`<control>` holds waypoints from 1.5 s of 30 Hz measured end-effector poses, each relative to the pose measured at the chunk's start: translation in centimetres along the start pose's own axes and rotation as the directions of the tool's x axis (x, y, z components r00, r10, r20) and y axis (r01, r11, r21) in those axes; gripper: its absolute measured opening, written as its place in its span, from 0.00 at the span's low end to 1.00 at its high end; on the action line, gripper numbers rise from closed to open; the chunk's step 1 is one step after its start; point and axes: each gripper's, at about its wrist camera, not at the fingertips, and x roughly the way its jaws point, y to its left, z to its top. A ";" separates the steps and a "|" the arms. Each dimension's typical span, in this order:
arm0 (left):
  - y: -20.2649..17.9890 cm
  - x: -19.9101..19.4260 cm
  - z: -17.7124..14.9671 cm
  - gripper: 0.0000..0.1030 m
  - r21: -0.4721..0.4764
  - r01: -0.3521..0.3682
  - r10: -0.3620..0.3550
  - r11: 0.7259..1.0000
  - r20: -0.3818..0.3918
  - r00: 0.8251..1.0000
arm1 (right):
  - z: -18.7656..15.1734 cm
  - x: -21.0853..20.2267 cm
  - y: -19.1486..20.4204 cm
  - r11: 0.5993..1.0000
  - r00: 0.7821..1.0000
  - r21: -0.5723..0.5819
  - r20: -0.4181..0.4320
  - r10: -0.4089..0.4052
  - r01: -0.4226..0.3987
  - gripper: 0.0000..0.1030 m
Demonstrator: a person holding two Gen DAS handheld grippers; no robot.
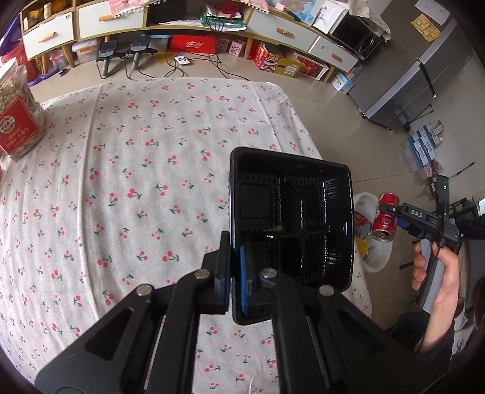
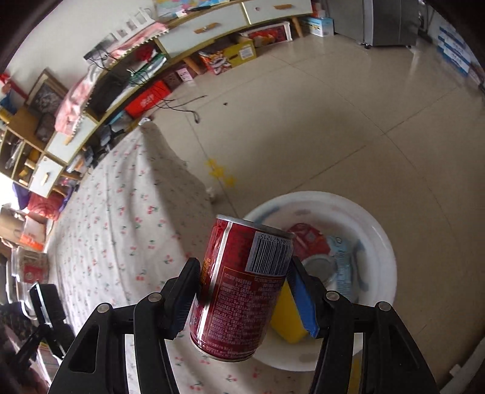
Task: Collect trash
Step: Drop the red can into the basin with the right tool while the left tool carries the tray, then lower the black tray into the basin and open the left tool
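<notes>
My left gripper [image 1: 233,272] is shut on the rim of a black plastic food tray [image 1: 291,218], holding it tilted above the cherry-print tablecloth [image 1: 136,181] near the table's right edge. My right gripper [image 2: 242,282] is shut on a red drink can [image 2: 239,288], held over the rim of a white basin [image 2: 376,230] on the floor. The basin holds a red wrapper [image 2: 306,239], a pale blue packet [image 2: 345,266] and a yellow item [image 2: 285,318]. The left wrist view also shows the can [image 1: 385,218], the right gripper [image 1: 394,212] and the basin [image 1: 376,257] beside the table.
A jar of seeds with a red label [image 1: 18,115] stands at the table's left edge. A low cabinet with white drawers [image 1: 121,18] runs along the far wall, with boxes and cables beneath. A grey fridge [image 1: 409,75] stands at right. The floor is beige tile [image 2: 333,106].
</notes>
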 end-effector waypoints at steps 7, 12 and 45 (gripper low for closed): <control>-2.6 0.8 -0.1 0.06 0.056 0.015 -0.015 0.998 -0.008 1.000 | 0.0 3.3 -1.8 0.998 0.994 -0.006 -0.082 -0.065 0.065 0.58; -4.1 1.1 -0.4 0.06 0.085 0.012 -0.010 0.996 -0.018 1.000 | 0.3 4.7 -1.6 0.997 0.992 -0.028 -0.102 -0.074 0.072 0.58; -22.8 13.8 -1.2 0.06 0.232 0.158 -0.124 0.960 -0.153 0.980 | 1.8 -8.1 -12.9 0.938 0.971 0.295 0.207 0.122 -0.181 0.60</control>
